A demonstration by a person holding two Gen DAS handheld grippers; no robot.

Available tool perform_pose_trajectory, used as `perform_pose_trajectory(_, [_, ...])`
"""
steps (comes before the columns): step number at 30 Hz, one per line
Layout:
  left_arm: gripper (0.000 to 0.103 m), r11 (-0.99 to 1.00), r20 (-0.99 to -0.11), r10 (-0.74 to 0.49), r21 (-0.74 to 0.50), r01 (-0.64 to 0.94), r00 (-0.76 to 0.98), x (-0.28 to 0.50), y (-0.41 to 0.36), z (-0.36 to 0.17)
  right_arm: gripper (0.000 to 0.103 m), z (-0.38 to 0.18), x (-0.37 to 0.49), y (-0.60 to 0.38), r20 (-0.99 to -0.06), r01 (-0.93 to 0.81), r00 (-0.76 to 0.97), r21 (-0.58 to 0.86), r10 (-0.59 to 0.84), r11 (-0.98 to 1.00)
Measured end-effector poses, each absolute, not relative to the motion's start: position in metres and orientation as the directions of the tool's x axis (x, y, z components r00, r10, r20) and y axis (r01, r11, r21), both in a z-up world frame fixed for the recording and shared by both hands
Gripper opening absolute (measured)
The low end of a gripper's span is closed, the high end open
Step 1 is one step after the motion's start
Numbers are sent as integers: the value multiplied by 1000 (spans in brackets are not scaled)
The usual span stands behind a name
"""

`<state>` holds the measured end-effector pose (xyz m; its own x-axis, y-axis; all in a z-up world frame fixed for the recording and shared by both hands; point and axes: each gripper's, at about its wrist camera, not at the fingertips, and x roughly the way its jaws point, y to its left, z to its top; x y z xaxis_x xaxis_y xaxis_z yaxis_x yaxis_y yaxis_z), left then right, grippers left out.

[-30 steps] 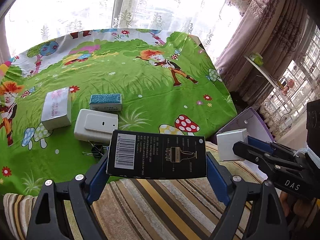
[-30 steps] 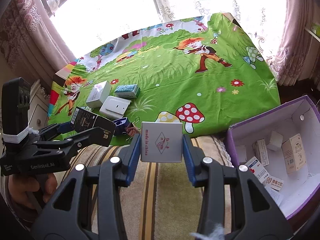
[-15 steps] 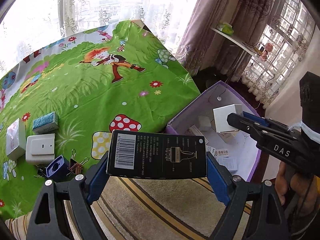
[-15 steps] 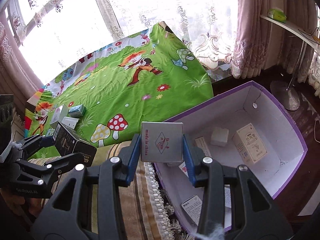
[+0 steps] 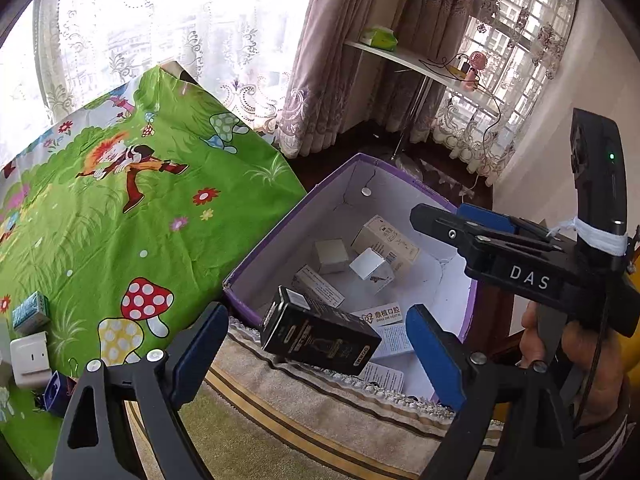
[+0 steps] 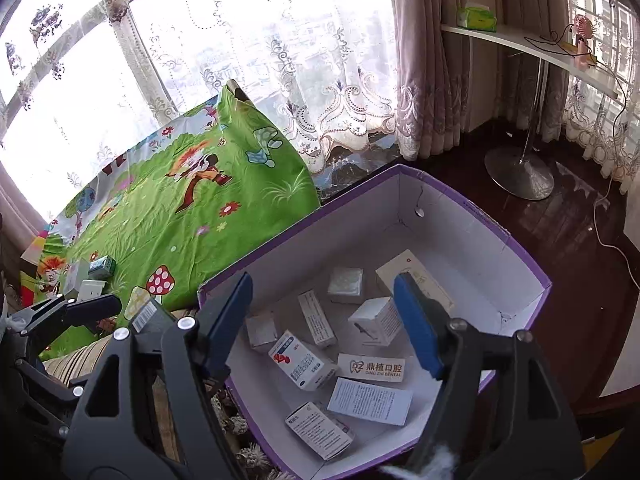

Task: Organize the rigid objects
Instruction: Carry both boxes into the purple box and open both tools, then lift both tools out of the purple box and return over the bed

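My left gripper (image 5: 316, 344) is open; the black box (image 5: 318, 332) is loose between its blue pads, tilted, at the near rim of the purple storage box (image 5: 256, 260). My right gripper (image 6: 322, 320) is open and empty above the purple box (image 6: 460, 196). The white square box (image 6: 376, 320) lies inside among several small cartons. The right gripper also shows in the left wrist view (image 5: 460, 224). The black box's barcode end (image 6: 146, 314) shows beside the left gripper in the right wrist view.
A green cartoon cloth (image 5: 120, 208) covers the table on the left, with a teal box (image 5: 30, 310), a white switch (image 5: 30, 358) and binder clips on it. A striped fringed cloth (image 5: 300, 412) lies under the grippers. A stand with a shelf (image 6: 520, 176) is behind the box.
Both grippers swung right over the purple box and opened. The right let go of the white square box, which now lies inside; the left released the black box, which is tipping.
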<state>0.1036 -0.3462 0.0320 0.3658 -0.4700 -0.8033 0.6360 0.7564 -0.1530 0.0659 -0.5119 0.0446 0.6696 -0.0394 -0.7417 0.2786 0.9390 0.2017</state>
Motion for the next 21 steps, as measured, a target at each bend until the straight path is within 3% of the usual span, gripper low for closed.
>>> perform_pose_trajectory(6, [92, 753, -765, -490, -129, 645, 419, 96, -339, 43, 86, 57, 64, -503, -701, 260, 710, 173, -67, 950])
perform_pose_trajectory(9, [92, 763, -730, -487, -90, 640, 480, 89, -335, 53, 88, 65, 64, -492, -684, 277, 715, 82, -148, 957])
perform_pose_trajectory(13, [92, 790, -642, -421, 87, 607, 641, 68, -336, 73, 98, 76, 62, -489, -649, 277, 744, 82, -159, 957])
perform_pose_trajectory(16, [92, 797, -578, -399, 165, 581, 712, 57, -334, 80, 98, 81, 63, -484, -634, 301, 743, 34, -213, 953])
perform_pose_trajectory(21, [92, 794, -552, -433, 143, 592, 713, 55, -317, 83, 98, 90, 60, -475, -618, 266, 758, 3, -207, 964])
